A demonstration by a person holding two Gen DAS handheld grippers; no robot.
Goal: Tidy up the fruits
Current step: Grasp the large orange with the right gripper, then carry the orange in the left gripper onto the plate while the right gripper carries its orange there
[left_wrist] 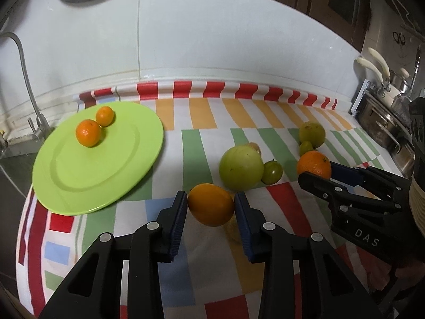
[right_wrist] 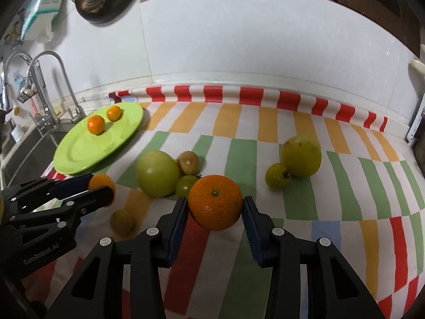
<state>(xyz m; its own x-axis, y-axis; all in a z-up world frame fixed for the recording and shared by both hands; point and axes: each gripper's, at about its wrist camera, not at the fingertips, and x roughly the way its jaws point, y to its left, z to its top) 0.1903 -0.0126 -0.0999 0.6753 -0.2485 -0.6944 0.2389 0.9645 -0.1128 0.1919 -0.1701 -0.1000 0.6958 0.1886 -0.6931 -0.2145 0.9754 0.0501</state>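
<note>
My left gripper (left_wrist: 211, 199) is shut on a smooth orange (left_wrist: 211, 207), its blue pads pressing both sides just above the striped cloth. My right gripper (right_wrist: 215, 202) is shut on a dimpled mandarin (right_wrist: 215, 207); in the left wrist view this right gripper (left_wrist: 317, 171) shows at the right. A green plate (left_wrist: 79, 180) lies at the left with two small mandarins (left_wrist: 89, 133) on its far side. Loose on the cloth are a large green fruit (left_wrist: 240, 167), a small green tomato (left_wrist: 271, 172), another yellow-green pair (right_wrist: 300, 156) and a brownish fruit (right_wrist: 188, 162).
A small yellowish fruit (right_wrist: 122, 222) lies near the left gripper (right_wrist: 102, 186). A faucet (left_wrist: 24, 74) and sink stand left of the plate. Metal pots (left_wrist: 385, 125) crowd the right end. The white tiled wall (left_wrist: 212, 40) closes the back.
</note>
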